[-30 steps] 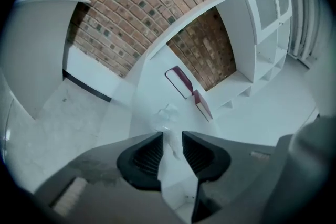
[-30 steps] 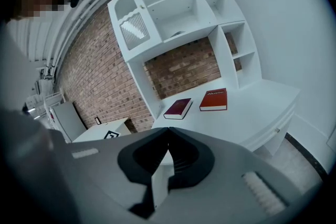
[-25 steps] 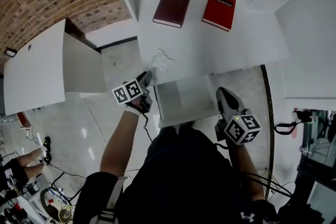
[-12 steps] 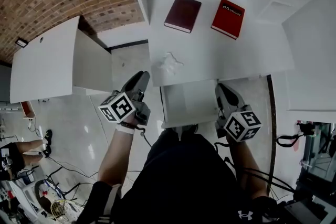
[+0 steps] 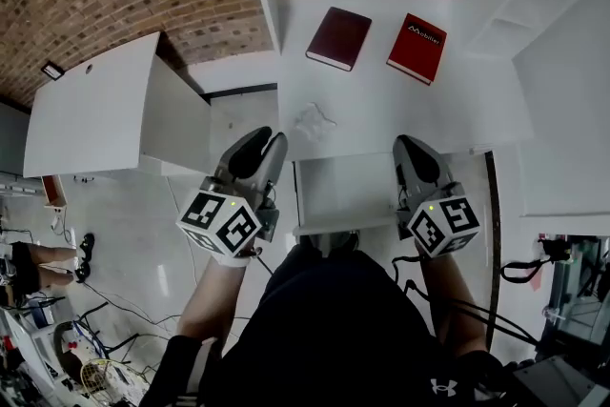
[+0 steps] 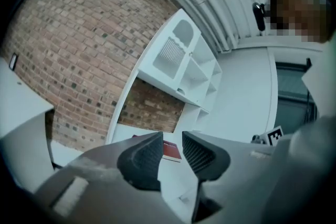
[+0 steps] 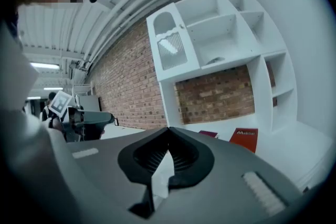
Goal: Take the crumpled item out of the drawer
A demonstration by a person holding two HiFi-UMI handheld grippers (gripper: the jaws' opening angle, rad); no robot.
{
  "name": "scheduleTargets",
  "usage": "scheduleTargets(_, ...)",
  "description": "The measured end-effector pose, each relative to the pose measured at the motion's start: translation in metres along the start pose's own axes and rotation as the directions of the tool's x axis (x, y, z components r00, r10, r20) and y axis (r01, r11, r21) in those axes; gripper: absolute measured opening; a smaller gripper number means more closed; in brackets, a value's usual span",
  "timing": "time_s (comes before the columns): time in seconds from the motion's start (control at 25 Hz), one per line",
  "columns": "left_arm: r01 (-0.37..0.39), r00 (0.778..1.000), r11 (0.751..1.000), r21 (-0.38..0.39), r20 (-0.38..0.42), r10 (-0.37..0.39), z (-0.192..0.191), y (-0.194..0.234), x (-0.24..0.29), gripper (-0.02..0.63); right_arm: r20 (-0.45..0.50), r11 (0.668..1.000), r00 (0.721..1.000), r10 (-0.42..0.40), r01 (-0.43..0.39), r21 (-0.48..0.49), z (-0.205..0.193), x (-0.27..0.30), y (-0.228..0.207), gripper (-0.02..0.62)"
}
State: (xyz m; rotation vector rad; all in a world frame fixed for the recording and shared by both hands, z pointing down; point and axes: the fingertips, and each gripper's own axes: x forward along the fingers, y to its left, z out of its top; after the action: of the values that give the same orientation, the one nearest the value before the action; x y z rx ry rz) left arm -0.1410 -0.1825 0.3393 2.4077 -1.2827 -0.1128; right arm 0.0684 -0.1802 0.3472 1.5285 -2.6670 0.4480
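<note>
Left gripper [image 5: 265, 146] and right gripper [image 5: 410, 150] flank the open white drawer [image 5: 343, 191] in the head view, at its 9 and 3 o'clock, and neither touches it. We see the crumpled white paper-like item [image 5: 315, 121] lying on the white desk top [image 5: 381, 105], just past the drawer's 12 o'clock edge and apart from both grippers. The drawer looks bare. A flat maroon book [image 5: 338, 38] and a flat red book [image 5: 416, 48] lie well beyond it toward 12 o'clock.

In the left gripper view, our left gripper [image 6: 171, 138] has its jaws a little apart with nothing between them. The red book [image 6: 170, 150] shows through the gap.

In the right gripper view, our right gripper [image 7: 168, 132] has its jaw tips pressed together on nothing, with the books off at 1 o'clock.

We judge the removal done. To finish well, we would leave the item where it lies and hold both grippers clear of the desk edge. If we shut the drawer, we would push its front squarely so it does not jam.
</note>
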Motion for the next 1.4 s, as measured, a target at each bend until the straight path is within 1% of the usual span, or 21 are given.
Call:
scheduleTargets(0.08, -0.025, 0.999, 0.991, 0.132, 0.027, 0.021, 0.015, -0.016, -0.003, 0.123, 0.041, 0.996, 0.999, -0.006, 0.009, -0.087, 0.02, -0.004, 0.004, 0.003)
scheduleTargets(0.16, -0.038, 0.998, 0.968, 0.248, 0.053, 0.026, 0.027, -0.033, -0.005, 0.123, 0.093, 0.989, 0.996, -0.012, 0.026, -0.149, 0.041, -0.01, 0.008, 0.003)
scheduleTargets(0.2, -0.035, 0.998, 0.957, 0.287, 0.064, 0.017, 0.032, -0.042, -0.006, 0.123, 0.122, 0.984, 0.992, -0.015, 0.036, -0.173, 0.051, -0.014, 0.011, 0.003)
scheduleTargets(0.24, -0.025, 0.997, 0.952, 0.306, 0.073, 0.003, 0.037, -0.051, -0.007, 0.123, 0.152, 0.98, 0.988, -0.014, 0.044, -0.193, 0.061, -0.019, 0.014, 0.003)
scheduleTargets(0.32, 0.0, 0.995, 0.954, 0.3, 0.092, -0.029, 0.045, -0.065, -0.008, 0.121, 0.209, 0.975, 0.978, -0.001, 0.048, -0.217, 0.078, -0.029, 0.022, 0.003)
scheduleTargets(0.36, 0.012, 0.994, 0.957, 0.291, 0.101, -0.044, 0.048, -0.071, -0.009, 0.1, 0.232, 0.974, 0.973, 0.007, 0.045, -0.221, 0.084, -0.034, 0.026, 0.003)
scheduleTargets(0.44, 0.025, 0.991, 0.958, 0.287, 0.118, -0.061, 0.051, -0.079, -0.011, 0.091, 0.263, 0.975, 0.965, 0.018, 0.041, -0.218, 0.091, -0.042, 0.032, 0.003)
scheduleTargets(0.56, 0.023, 0.989, 0.95, 0.311, 0.135, -0.068, 0.053, -0.088, -0.016, 0.038, 0.282, 0.975, 0.959, 0.019, 0.045, -0.219, 0.095, -0.051, 0.037, 0.003)
scheduleTargets(0.64, 0.012, 0.988, 0.94, 0.341, 0.138, -0.063, 0.052, -0.093, -0.018, 0.003, 0.286, 0.973, 0.958, 0.019, 0.048, -0.225, 0.095, -0.056, 0.039, 0.003)
scheduleTargets(0.76, 0.0, 0.99, 0.927, 0.375, 0.13, -0.053, 0.048, -0.097, -0.018, 0.003, 0.283, 0.969, 0.959, 0.027, 0.045, -0.242, 0.093, -0.061, 0.044, 0.003)
scheduleTargets(0.96, 0.029, 0.989, 0.931, 0.363, 0.125, -0.079, 0.042, -0.105, -0.019, 0.002, 0.259, 0.957, 0.965, 0.039, 0.038, -0.287, 0.084, -0.066, 0.051, 0.002)
scheduleTargets(1.08, 0.038, 0.987, 0.932, 0.36, 0.13, -0.091, 0.042, -0.108, -0.019, 0.002, 0.259, 0.956, 0.966, 0.03, 0.048, -0.29, 0.083, -0.07, 0.048, 0.002)
scheduleTargets(1.2, 0.038, 0.987, 0.93, 0.364, 0.131, -0.092, 0.043, -0.111, -0.017, 0.002, 0.267, 0.955, 0.963, 0.024, 0.057, -0.29, 0.085, -0.074, 0.044, 0.002)
scheduleTargets(1.4, 0.035, 0.989, 0.931, 0.363, 0.12, -0.084, 0.039, -0.11, -0.017, 0.002, 0.263, 0.953, 0.964, 0.037, 0.045, -0.3, 0.087, -0.077, 0.046, 0.002)
